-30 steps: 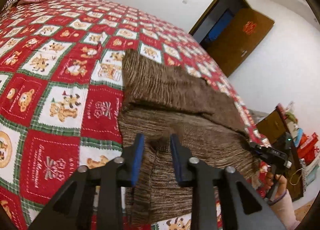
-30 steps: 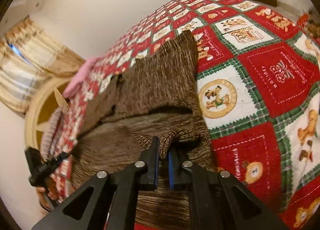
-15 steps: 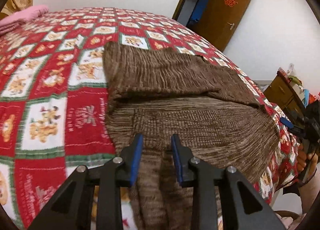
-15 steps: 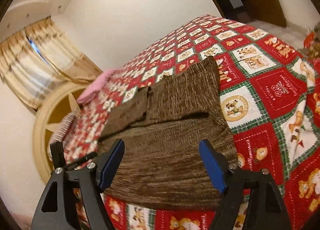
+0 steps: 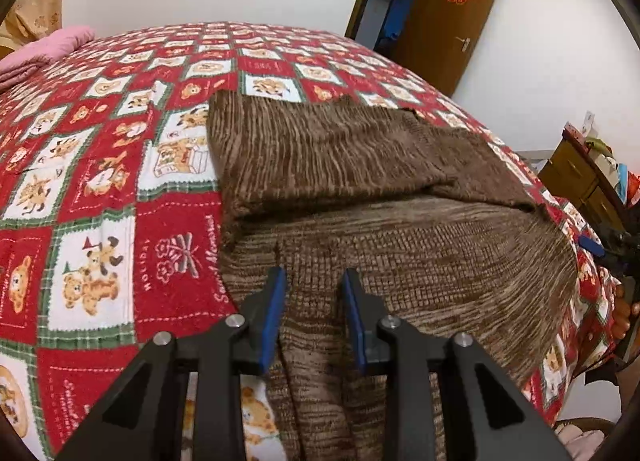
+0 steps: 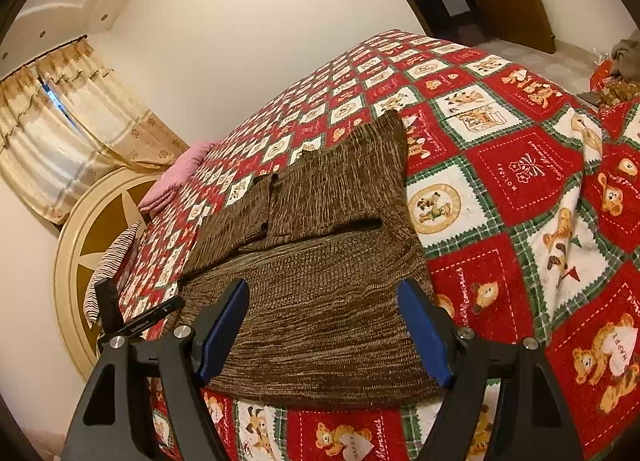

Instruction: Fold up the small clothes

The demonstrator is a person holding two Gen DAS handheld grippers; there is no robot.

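Observation:
A brown knit sweater (image 5: 400, 261) (image 6: 320, 261) lies on the red teddy-bear bedspread (image 5: 100, 181) (image 6: 520, 181), its far part folded over in a thick layer. My left gripper (image 5: 313, 277) sits at the sweater's near left corner, shut on a thick ridge of the knit that fills the gap between its blue pads. It also shows in the right wrist view as the left gripper (image 6: 136, 321) at the sweater's edge. My right gripper (image 6: 323, 289) hovers open above the near hem, with nothing held. The left wrist view catches the right gripper (image 5: 600, 249) at the bed's right side.
A pink pillow (image 5: 40, 53) (image 6: 176, 177) lies at the head of the bed by a round headboard (image 6: 92, 241) and curtains (image 6: 60, 141). A brown door (image 5: 448, 21) stands open at the far wall. A wooden cabinet (image 5: 580, 181) with clutter stands right of the bed.
My right gripper let go of the bunched hem, opened wide and drew back upward. The sweater's near part now lies flat. My left gripper rolled level and shifted, keeping its hold.

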